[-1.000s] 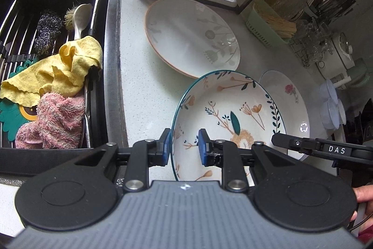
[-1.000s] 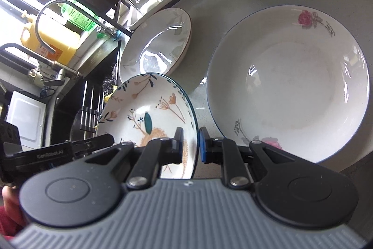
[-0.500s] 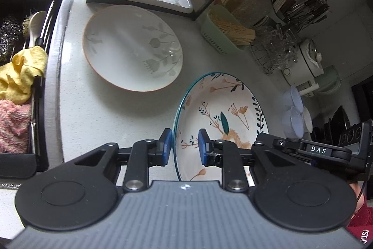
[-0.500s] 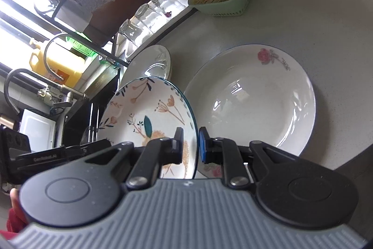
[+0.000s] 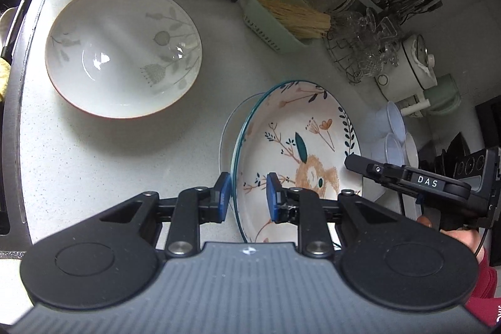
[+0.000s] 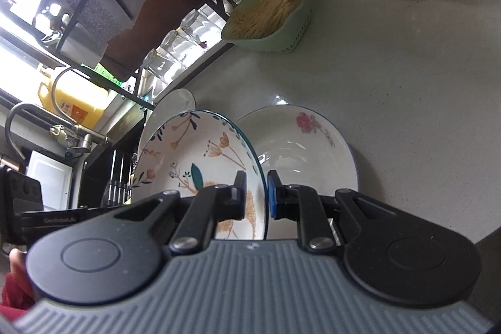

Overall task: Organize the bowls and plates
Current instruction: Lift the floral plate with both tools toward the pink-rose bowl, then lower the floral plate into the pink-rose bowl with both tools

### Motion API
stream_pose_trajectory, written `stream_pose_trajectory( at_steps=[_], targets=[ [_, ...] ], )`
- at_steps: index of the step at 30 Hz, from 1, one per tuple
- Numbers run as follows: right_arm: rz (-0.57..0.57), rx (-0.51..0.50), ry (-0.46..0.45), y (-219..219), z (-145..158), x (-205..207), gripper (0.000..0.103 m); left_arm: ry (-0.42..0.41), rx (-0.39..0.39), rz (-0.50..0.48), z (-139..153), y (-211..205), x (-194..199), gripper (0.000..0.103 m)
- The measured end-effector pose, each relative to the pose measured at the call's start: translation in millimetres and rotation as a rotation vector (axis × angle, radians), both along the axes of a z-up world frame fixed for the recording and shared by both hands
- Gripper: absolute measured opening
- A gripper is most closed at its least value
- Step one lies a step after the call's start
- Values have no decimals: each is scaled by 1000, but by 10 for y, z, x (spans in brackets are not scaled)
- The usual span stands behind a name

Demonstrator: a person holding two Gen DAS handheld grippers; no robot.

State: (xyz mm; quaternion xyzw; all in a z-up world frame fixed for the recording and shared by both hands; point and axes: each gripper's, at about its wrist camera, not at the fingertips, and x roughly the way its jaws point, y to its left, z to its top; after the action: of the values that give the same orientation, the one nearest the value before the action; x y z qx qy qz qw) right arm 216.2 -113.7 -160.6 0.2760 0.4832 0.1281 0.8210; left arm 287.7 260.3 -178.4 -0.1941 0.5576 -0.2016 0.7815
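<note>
We hold the floral plate [image 5: 300,146] clamped in both tongs, left [image 5: 247,197] and right [image 6: 255,193], over the rose plate [image 6: 310,146]; the leaf-patterned bowl [image 5: 123,50], beyond-left, waits unstacked.

Floral bowl [image 5: 300,146] now above rose bowl [image 6: 313,152], farther from sink.

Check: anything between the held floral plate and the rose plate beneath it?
Nothing visible. The floral plate, gripped by the left gripper and right gripper, hangs over the rose plate, which looks empty; counter around it bare.
</note>
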Motion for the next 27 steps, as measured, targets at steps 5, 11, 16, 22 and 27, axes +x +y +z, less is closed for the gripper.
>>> stream_pose_trajectory(
  at_steps=[5, 11, 16, 22, 27],
  targets=[
    [19, 0, 0, -144, -102, 30, 17, 22, 4, -22, -100, -163, 118, 26],
    [-24, 28, 32, -361, -299, -14, 17, 46, 5, -57, -225, -390, 256, 26],
    [-33, 30, 29, -407, -366, 8, 17, 68, 39, -55, -306, -506, 333, 26],
    [-7, 27, 26, -405, -453, 79, 17, 80, 82, -31, -346, -590, 479, 27],
    [3, 28, 24, -419, -542, 121, 17, 61, 148, -55, -323, -711, 561, 27]
  ],
)
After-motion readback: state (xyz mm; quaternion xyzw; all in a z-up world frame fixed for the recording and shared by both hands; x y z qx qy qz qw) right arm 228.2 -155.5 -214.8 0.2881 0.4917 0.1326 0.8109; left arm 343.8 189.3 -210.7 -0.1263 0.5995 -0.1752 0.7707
